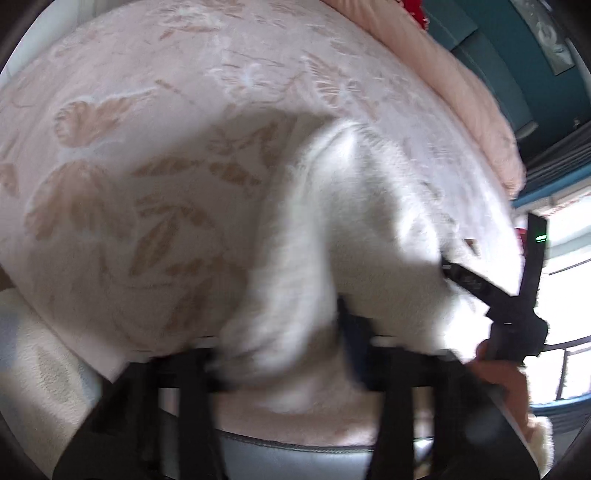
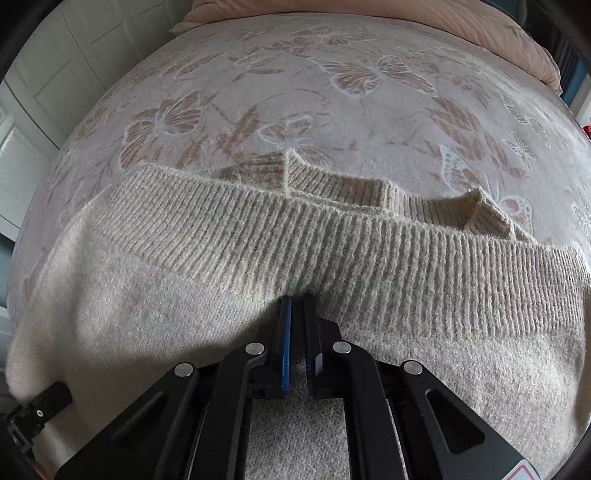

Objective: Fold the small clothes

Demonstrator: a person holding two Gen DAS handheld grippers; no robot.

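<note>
A cream knitted sweater (image 2: 229, 236) with a ribbed hem lies on a pink butterfly-patterned blanket (image 2: 295, 92). In the right wrist view my right gripper (image 2: 297, 306) is shut on a fold of the sweater just below the ribbed band. In the blurred left wrist view my left gripper (image 1: 343, 321) is shut on the sweater (image 1: 332, 206) and holds a bunched part of it up off the blanket (image 1: 129, 129). The right gripper (image 1: 454, 269) shows there at the right, pinching the same sweater. The left gripper (image 2: 37, 410) shows at the lower left of the right wrist view, at the sweater's edge.
A peach pillow or duvet (image 2: 480, 26) lies along the far edge of the bed. White cupboard doors (image 2: 55, 55) stand to the left. A teal wall (image 1: 498, 55) and a bright window (image 1: 569, 258) are at the right of the left wrist view.
</note>
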